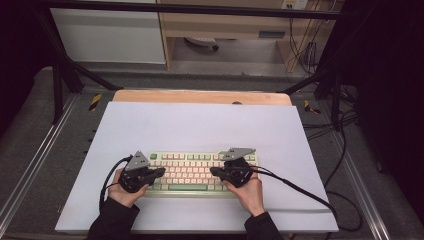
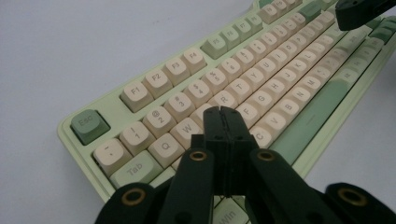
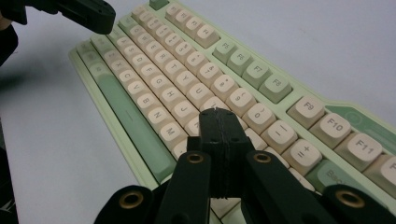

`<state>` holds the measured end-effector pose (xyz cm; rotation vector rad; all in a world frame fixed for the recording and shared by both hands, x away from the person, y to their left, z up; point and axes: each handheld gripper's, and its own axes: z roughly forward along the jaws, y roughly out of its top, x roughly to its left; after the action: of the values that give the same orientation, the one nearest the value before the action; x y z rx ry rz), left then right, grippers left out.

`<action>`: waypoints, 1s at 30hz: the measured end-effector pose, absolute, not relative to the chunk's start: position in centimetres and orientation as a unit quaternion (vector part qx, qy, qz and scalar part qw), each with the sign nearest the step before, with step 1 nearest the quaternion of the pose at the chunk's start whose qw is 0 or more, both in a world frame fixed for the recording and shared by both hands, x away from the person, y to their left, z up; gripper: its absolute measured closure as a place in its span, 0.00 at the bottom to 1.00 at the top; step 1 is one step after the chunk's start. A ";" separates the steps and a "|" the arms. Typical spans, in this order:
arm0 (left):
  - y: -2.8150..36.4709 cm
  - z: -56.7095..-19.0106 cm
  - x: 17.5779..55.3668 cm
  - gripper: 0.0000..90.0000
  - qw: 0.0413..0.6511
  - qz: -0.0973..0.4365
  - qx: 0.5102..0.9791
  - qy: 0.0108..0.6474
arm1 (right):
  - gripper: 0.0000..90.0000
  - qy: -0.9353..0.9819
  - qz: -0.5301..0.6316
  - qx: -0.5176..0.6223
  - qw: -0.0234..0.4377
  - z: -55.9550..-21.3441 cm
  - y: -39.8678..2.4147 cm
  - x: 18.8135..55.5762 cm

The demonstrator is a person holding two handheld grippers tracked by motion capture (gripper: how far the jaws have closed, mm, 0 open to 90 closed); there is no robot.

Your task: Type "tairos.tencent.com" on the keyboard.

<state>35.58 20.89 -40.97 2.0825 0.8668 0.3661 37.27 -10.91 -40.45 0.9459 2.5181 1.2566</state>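
A pale green keyboard (image 1: pixel 192 172) with cream and green keys lies on the white sheet, near the front. My left gripper (image 1: pixel 161 171) hovers over the keyboard's left end, jaws shut and pointing right. In the left gripper view the keyboard (image 2: pixel 261 60) runs away to the upper right, and the closed tips of the left gripper (image 2: pixel 221 111) sit above the letter keys near W and E. My right gripper (image 1: pixel 214 171) is shut over the keyboard's right end. In the right gripper view its closed tips (image 3: pixel 215 112) hang above the keyboard (image 3: pixel 154 60) near the K and L keys.
A white sheet (image 1: pixel 200 130) covers a wooden table (image 1: pixel 200 96). Black cables (image 1: pixel 300 190) trail from both grippers across the sheet. Metal frame rails (image 1: pixel 65 70) and loose wires stand around the table's sides and back.
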 end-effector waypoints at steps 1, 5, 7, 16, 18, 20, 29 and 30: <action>20.8 -40.9 35.6 1.00 0.416 0.147 0.829 0.344 | 1.00 0.845 0.421 0.317 0.086 -40.5 -11.0 37.2; 20.3 -40.7 35.8 1.00 0.415 0.148 0.830 0.341 | 1.00 0.844 0.421 0.320 0.085 -40.5 -11.6 36.9; 20.0 -40.6 36.0 1.00 0.414 0.147 0.831 0.340 | 1.00 0.844 0.420 0.321 0.085 -40.6 -11.9 36.8; 18.4 -41.0 36.9 1.00 0.408 0.142 0.836 0.337 | 1.00 0.844 0.419 0.324 0.084 -40.7 -12.7 36.2; 18.1 -41.1 37.2 1.00 0.406 0.142 0.837 0.339 | 1.00 0.844 0.421 0.322 0.085 -40.8 -12.8 36.2; 17.9 -41.2 37.4 1.00 0.403 0.142 0.838 0.340 | 1.00 0.843 0.421 0.322 0.085 -40.8 -12.9 36.1; 17.2 -42.1 38.2 1.00 0.397 0.141 0.839 0.345 | 1.00 0.844 0.420 0.324 0.084 -41.0 -13.3 35.9; 17.2 -42.2 38.2 1.00 0.397 0.142 0.839 0.345 | 1.00 0.843 0.420 0.325 0.084 -41.0 -13.4 35.9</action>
<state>38.22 17.18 -42.18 2.1247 0.8739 0.3600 35.85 -13.36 -41.05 0.9697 2.5172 1.2526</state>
